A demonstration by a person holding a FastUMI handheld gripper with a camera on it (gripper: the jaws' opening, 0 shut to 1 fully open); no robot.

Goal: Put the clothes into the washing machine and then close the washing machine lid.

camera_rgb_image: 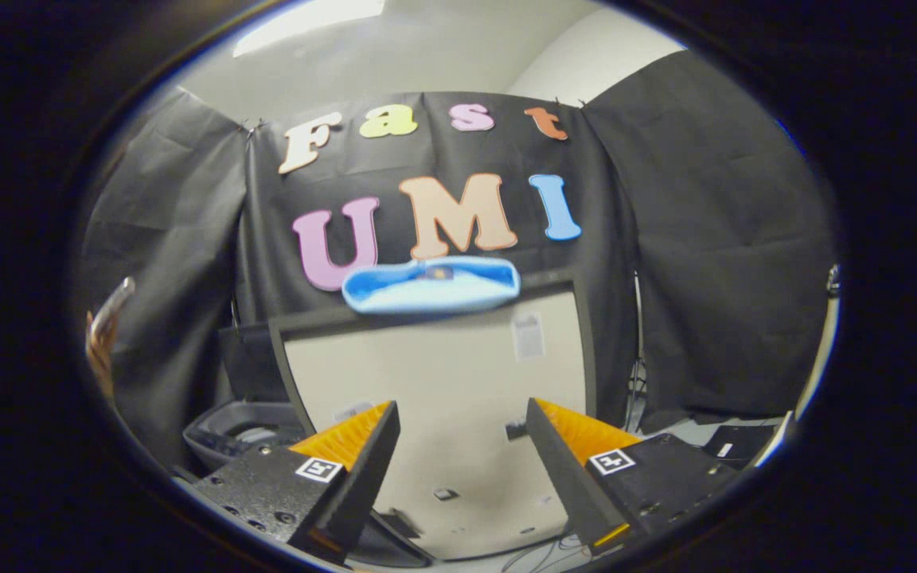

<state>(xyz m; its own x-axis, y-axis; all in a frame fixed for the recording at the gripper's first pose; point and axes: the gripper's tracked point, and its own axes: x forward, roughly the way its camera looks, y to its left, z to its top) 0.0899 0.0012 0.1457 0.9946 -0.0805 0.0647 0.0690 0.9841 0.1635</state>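
The washing machine lid (435,382) stands raised, a pale panel in a dark frame, straight ahead of my fingers. A light-blue piece (431,285) sits on its top edge; it is blurred, and I cannot tell whether it is cloth or a handle. My gripper (462,410) is open, with a wide gap and nothing between its fingers. Through the gap I see the lower part of the lid. Left of the lid, low down, lies a grey tub-like opening (239,434), partly hidden by the left finger.
Black cloth walls close the booth behind and on both sides. A thin metal and brown object (104,330) sticks up at the far left. Dark flat items (733,446) and cables lie low on the right.
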